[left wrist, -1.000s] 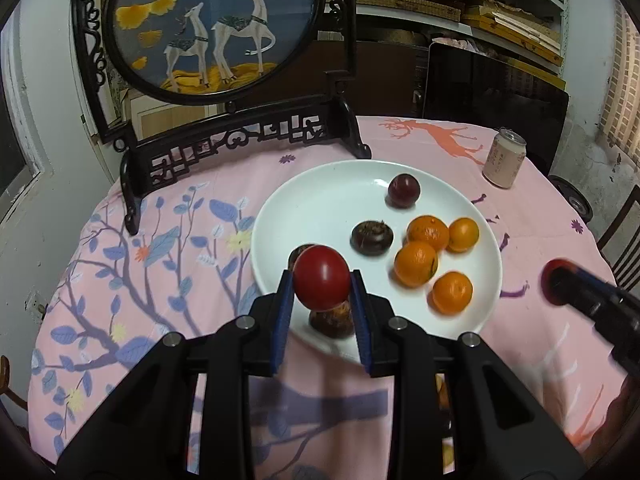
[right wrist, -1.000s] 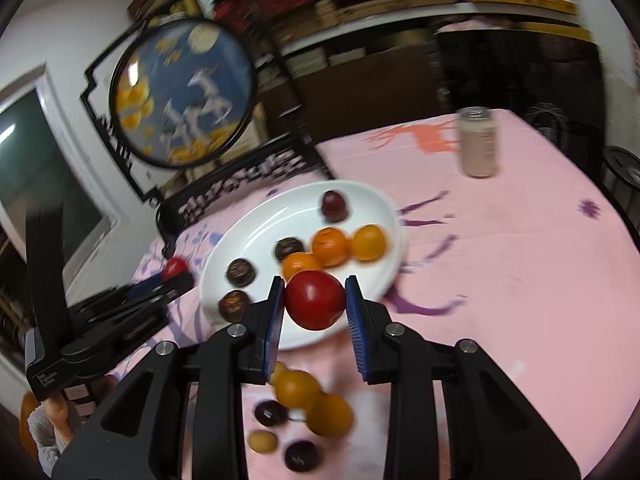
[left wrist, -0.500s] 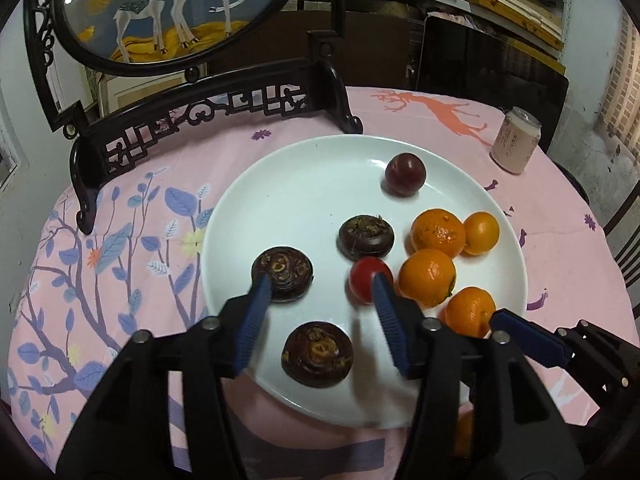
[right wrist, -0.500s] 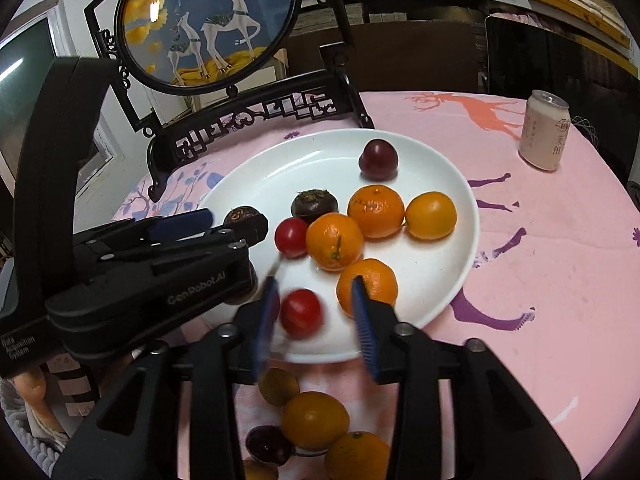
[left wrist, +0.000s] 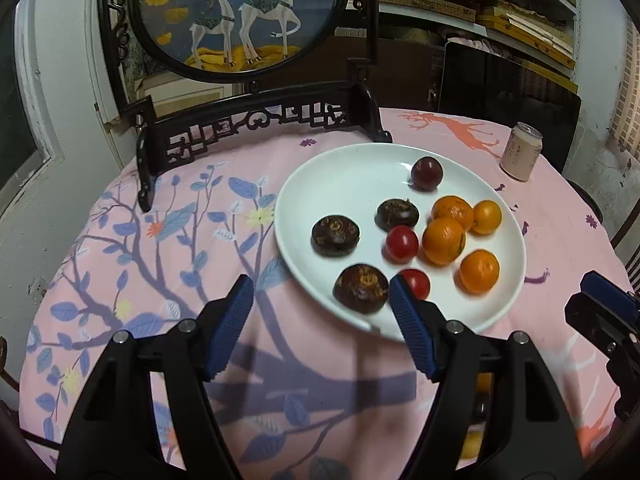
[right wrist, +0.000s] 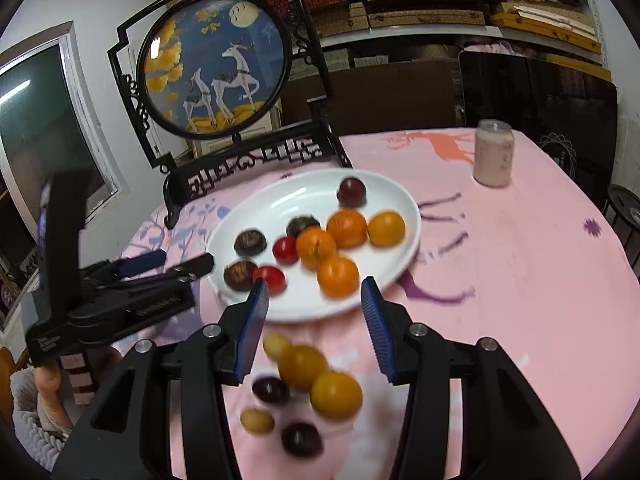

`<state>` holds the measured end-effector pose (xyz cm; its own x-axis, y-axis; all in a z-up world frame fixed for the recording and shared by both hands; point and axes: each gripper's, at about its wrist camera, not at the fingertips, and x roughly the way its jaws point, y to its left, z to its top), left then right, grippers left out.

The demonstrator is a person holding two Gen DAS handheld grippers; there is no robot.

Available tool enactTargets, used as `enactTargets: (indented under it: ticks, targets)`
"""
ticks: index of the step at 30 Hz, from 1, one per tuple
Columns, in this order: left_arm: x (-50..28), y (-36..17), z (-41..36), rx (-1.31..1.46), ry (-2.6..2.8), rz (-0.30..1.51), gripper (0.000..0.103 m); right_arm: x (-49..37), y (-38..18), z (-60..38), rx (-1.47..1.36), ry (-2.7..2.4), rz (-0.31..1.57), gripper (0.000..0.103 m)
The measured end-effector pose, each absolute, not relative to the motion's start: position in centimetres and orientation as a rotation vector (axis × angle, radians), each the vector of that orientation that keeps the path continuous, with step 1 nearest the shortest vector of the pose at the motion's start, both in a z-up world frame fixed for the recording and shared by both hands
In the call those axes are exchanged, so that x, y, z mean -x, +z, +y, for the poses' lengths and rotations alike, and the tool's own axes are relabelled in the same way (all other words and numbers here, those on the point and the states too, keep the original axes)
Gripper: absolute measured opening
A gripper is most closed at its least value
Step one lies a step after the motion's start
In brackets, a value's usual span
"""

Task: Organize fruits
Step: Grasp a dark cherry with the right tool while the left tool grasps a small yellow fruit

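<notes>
A: White plate (left wrist: 320, 184), 2 red tomatoes (left wrist: 402, 243), 4 orange mandarins (left wrist: 444, 240), dark-brown water chestnuts (left wrist: 335, 236), 1 dark purple plum (left wrist: 427, 173).

B: Pink cloth (left wrist: 180, 280) w/ blue-purple branch & leaf print, orange deer. Black-framed screen (left wrist: 240, 12): white deer on blue, yellow leaves. Gripper pads (left wrist: 230, 328) blue, pale pink can (left wrist: 520, 156).

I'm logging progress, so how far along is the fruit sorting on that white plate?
Well along: the white plate holds four oranges, two red tomatoes, a plum and three dark round fruits. Nothing is in hand; the left claw and right claw are opening with nothing between their pads. Left: the loose pile on the pink cloth.
</notes>
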<state>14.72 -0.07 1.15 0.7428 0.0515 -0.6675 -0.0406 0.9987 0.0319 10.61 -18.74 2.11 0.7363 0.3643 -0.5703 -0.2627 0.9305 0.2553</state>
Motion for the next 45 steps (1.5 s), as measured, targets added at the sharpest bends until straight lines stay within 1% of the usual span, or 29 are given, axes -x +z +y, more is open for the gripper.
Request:
enactTargets:
  ticks: [6,7,8,9,10,15,16,17,25,34,41,45]
  targets:
    - [-10.7,0.6,-0.3,-0.035,0.085,0.722,0.073,-7.9,0.4,-19.3,-0.159,0.323,0.688,0.048]
    - [-10.0,0.5,-0.4,-0.036,0.088,0.720,0.075,-7.4,0.2,-19.4,-0.160,0.327,0.693,0.050]
    - [-9.3,0.4,-0.5,-0.039,0.090,0.718,0.081,-6.9,-0.1,-19.2,-0.154,0.329,0.699,0.056]
    - [-8.7,0.4,-0.5,-0.044,0.094,0.713,0.083,-6.5,-0.3,-19.1,-0.144,0.326,0.703,0.058]
    - [-7.9,0.4,-0.6,-0.053,0.101,0.700,0.085,-6.1,-0.4,-19.0,-0.133,0.325,0.703,0.058]
    - [-6.0,0.8,-0.7,-0.063,0.096,0.665,0.087,-5.0,-1.1,-18.5,-0.107,0.329,0.718,0.059]
    - [-6.0,0.8,-0.7,-0.062,0.096,0.662,0.090,-5.0,-1.2,-18.5,-0.104,0.327,0.724,0.059]
    - [-6.0,0.9,-0.7,-0.061,0.097,0.659,0.091,-5.0,-1.4,-18.4,-0.103,0.326,0.728,0.059]
    - [-5.9,1.1,-0.8,-0.063,0.089,0.650,0.091,-5.6,-2.1,-18.3,-0.096,0.302,0.766,0.059]
    - [-6.0,1.2,-0.5,-0.057,0.101,0.650,0.096,-6.2,-2.4,-18.8,-0.078,0.247,0.775,0.059]
    - [-7.3,0.5,1.4,0.011,0.120,0.722,0.096,-7.1,-3.0,-20.6,-0.200,0.280,0.827,0.059]
    - [-7.6,0.1,1.4,-0.003,0.141,0.745,0.096,-6.8,-3.1,-20.0,-0.209,0.333,0.853,0.059]
